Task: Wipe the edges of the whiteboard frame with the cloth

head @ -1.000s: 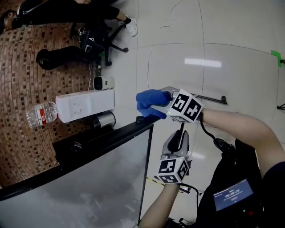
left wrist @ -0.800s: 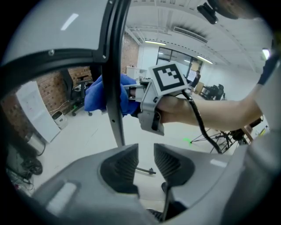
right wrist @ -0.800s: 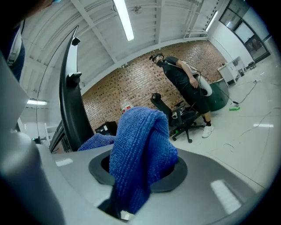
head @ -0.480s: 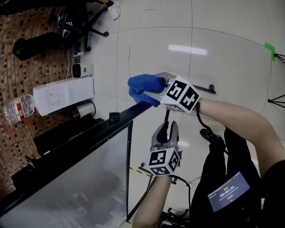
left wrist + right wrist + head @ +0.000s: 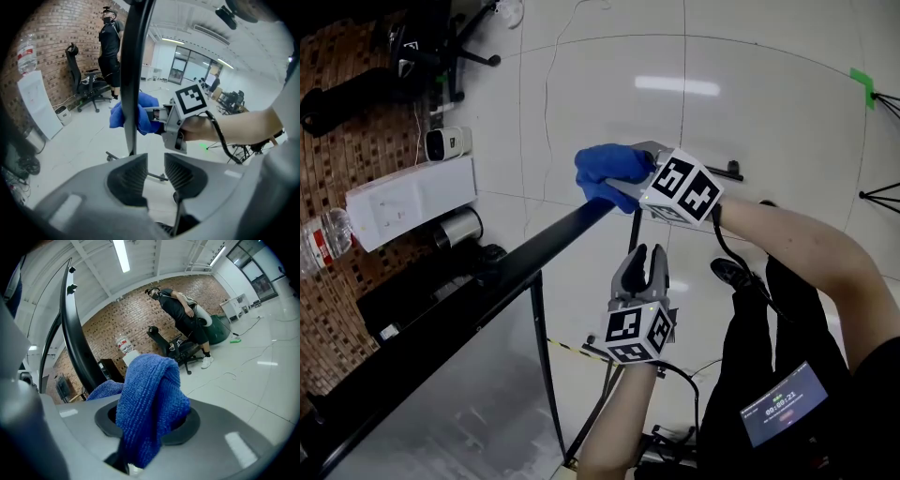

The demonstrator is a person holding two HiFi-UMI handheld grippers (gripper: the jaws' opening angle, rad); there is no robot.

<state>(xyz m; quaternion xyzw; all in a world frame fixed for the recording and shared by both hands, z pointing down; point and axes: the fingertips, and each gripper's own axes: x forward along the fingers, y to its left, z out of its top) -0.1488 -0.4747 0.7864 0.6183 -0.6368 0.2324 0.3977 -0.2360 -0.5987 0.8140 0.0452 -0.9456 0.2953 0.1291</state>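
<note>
The whiteboard (image 5: pixel 441 412) fills the lower left of the head view, and its black frame (image 5: pixel 534 253) runs up to the right. A blue cloth (image 5: pixel 607 172) is pressed against the frame's end. My right gripper (image 5: pixel 628 183) is shut on that cloth (image 5: pixel 150 408), with the frame (image 5: pixel 75 348) just left of it. In the left gripper view the cloth (image 5: pixel 146 118) wraps the upright black frame bar (image 5: pixel 136 70). My left gripper (image 5: pixel 643 262) hovers just below the right one, off the frame. Its jaws are nearly together and hold nothing (image 5: pixel 154 176).
On the floor left of the board are a water bottle (image 5: pixel 319 246), a white box (image 5: pixel 412 202), a metal cylinder (image 5: pixel 459 228) and a small white device (image 5: pixel 448 142). An office chair (image 5: pixel 422 42) stands at the far left. A person (image 5: pixel 110 42) stands by the brick wall.
Both grippers have sunk, and the cloth has slid along the black frame with the right gripper. The left gripper stayed just beneath it, jaws unchanged.
</note>
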